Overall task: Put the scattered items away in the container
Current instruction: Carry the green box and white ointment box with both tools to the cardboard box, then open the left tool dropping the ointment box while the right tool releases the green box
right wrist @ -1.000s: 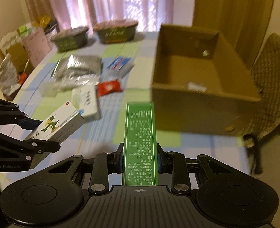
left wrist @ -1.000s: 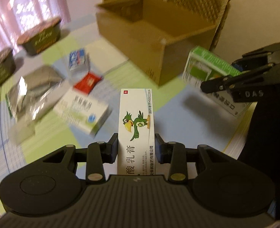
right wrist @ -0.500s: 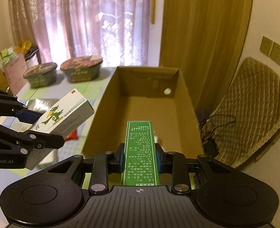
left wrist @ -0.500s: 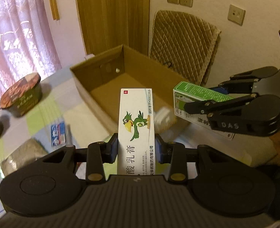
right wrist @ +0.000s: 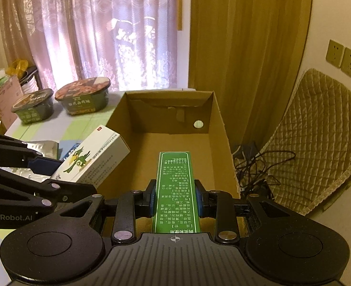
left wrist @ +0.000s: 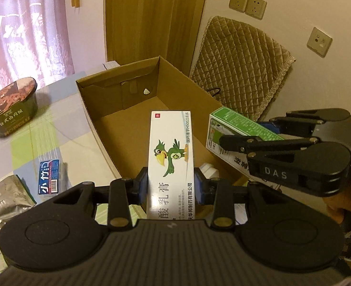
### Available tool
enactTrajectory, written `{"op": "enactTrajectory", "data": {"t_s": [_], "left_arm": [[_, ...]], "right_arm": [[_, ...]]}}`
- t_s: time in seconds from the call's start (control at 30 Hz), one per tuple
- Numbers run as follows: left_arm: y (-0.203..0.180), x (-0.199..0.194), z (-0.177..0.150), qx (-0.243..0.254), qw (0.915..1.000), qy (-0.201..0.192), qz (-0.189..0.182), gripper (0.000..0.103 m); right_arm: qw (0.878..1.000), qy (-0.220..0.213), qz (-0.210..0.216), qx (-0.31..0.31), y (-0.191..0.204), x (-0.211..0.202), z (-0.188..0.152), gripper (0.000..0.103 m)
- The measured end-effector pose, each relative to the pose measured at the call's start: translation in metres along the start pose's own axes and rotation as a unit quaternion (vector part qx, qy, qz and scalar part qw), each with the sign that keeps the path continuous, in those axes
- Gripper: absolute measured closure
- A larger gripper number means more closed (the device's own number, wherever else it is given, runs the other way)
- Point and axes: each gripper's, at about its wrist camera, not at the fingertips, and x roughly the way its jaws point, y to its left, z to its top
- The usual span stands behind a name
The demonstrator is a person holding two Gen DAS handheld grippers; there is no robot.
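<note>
My left gripper (left wrist: 171,186) is shut on a white medicine box with a green parrot (left wrist: 172,155), held over the open cardboard box (left wrist: 97,124). My right gripper (right wrist: 176,196) is shut on a green box (right wrist: 175,186), also above the cardboard box (right wrist: 219,133). In the left wrist view the right gripper (left wrist: 225,131) and its green box (left wrist: 235,124) hang over the carton's right wall. In the right wrist view the left gripper (right wrist: 63,176) holds the parrot box (right wrist: 92,159) at the carton's left wall. A small white item (left wrist: 207,168) lies on the carton floor.
On the checked tablecloth (left wrist: 44,138) left of the carton are a noodle bowl (left wrist: 10,107), a small blue packet (left wrist: 48,176) and a silver foil pouch (left wrist: 1,202). Two noodle bowls (right wrist: 83,97) stand near the curtain. A quilted chair (right wrist: 318,138) and cables are right of the carton.
Both grippers have lifted from the table and swung over the cardboard box, each still carrying its box. The carton interior now fills the middle of both views.
</note>
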Motion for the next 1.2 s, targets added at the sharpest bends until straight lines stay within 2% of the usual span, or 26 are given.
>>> {"op": "enactTrajectory", "data": {"t_s": [0.53,0.63,1.2], "left_arm": [[0.005,0.023,0.013,-0.016,0.9998,-0.01,-0.004,0.07],[0.007,0.021,0.012,-0.019,0.9997,-0.016,-0.001,0.06],[0.02,0.003,0.003,-0.016,0.9996,-0.021,0.008,0.06]], "right_arm": [[1.0,0.007,-0.001,0.01,-0.009,0.012,-0.003,0.07],[1.0,0.006,-0.002,0.01,-0.01,0.013,-0.002,0.07],[1.0,0.006,-0.003,0.008,-0.008,0.018,0.0,0.07]]}}
